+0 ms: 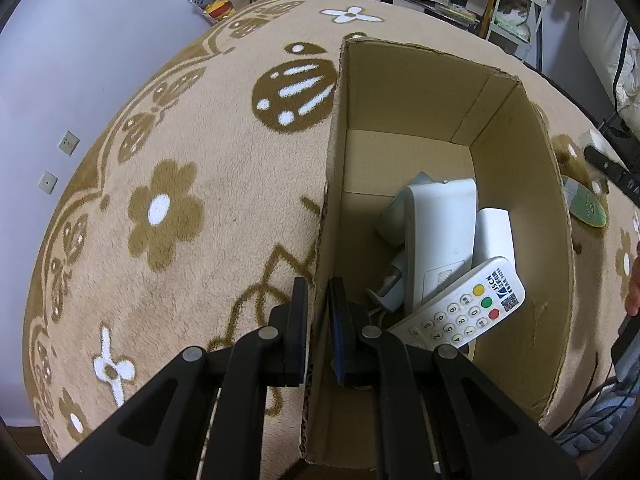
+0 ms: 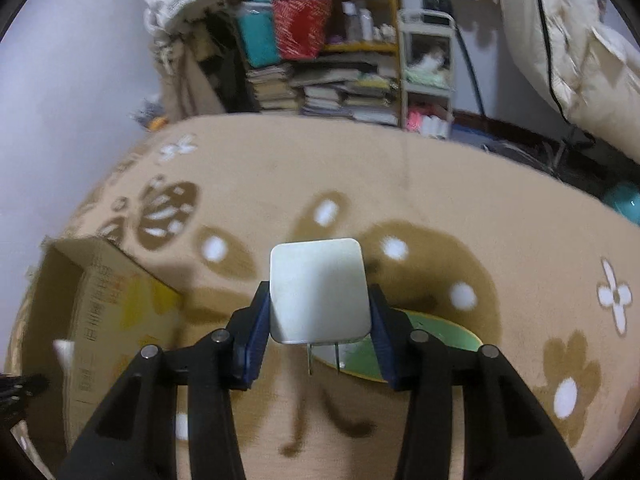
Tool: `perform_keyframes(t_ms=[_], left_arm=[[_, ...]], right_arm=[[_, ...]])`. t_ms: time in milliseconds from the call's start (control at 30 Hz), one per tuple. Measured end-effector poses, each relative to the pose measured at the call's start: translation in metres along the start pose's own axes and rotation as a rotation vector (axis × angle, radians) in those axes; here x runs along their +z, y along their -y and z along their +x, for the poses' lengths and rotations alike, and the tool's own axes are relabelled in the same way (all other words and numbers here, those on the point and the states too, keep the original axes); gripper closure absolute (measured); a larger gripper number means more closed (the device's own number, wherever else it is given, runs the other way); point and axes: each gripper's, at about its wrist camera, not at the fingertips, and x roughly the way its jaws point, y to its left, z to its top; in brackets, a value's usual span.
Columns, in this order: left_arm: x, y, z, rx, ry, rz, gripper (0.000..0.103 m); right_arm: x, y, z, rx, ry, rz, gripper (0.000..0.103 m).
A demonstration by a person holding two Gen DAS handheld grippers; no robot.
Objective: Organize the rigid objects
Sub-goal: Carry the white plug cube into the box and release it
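My left gripper (image 1: pixel 319 292) is shut on the left wall of an open cardboard box (image 1: pixel 520 184) that stands on a beige flowered blanket. Inside the box lie a white remote with coloured buttons (image 1: pixel 464 308), a large white device (image 1: pixel 436 232) and a small white block (image 1: pixel 494 236). My right gripper (image 2: pixel 318 300) is shut on a white plug charger (image 2: pixel 318 290), prongs pointing down, held above the blanket. The box also shows in the right wrist view (image 2: pixel 100 320) at the lower left.
A green oval card (image 2: pixel 420 340) lies on the blanket under the charger; it also shows in the left wrist view (image 1: pixel 586 206) right of the box. A black object (image 1: pixel 608 168) lies at the right edge. Shelves with books (image 2: pixel 328 88) stand behind the bed.
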Motion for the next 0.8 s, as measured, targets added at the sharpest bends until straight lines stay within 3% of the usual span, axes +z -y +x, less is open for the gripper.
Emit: perform_keyframes(t_ms=[300,500,800], left_arm=[[0.0,0.0,0.0,-0.001,0.0,0.0,0.092],[0.0,0.0,0.0,-0.001,0.0,0.0,0.092],[0.001,0.001,0.0,-0.004,-0.001,-0.002,0.092]], right_arm=[[0.016,-0.066,-0.036,0.152,0.051,-0.069,0.054],[0.002,-0.116,-0.046,0.207,0.044,-0.197,0.054],[-0.017,-0.154,-0.046,0.277,0.006,-0.286,0.054]])
